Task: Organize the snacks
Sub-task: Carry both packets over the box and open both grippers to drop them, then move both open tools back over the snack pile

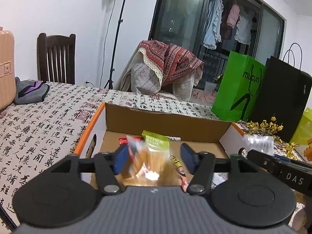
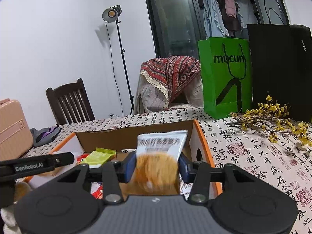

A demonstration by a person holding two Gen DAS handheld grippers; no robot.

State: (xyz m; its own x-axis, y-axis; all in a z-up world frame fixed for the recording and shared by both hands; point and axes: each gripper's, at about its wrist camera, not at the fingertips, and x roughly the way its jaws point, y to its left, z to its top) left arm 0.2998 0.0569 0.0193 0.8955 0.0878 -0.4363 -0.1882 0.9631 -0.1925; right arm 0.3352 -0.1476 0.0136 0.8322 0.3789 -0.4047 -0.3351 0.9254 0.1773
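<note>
Left wrist view: the left tool (image 1: 154, 157) stands wide over the cardboard box (image 1: 167, 123), with a clear-wrapped snack packet (image 1: 150, 163) blurred between its blue pads (image 1: 121, 160). The packet leans by the left pad and is well apart from the right one, so it looks released or not gripped; I cannot tell which. A green packet (image 1: 156, 139) and a red packet (image 1: 122, 140) lie on the box floor beyond. To do this step well, I judge the packet should go flat into bare floor, not onto the others. The blur hides its print, and the tool body covers the near part of the box.

Right wrist view: the right tool (image 2: 157, 164) is closed narrow on a white-and-orange snack pouch (image 2: 159, 156), held upright above the box's right end, near the orange-edged wall (image 2: 202, 142). Lower it well inside that wall before letting go. The pouch's lower half is smeared, and the box floor beneath it is hidden. The patterned surface (image 2: 253, 152) carries yellow flower sprigs (image 2: 273, 117) to the right.
</note>
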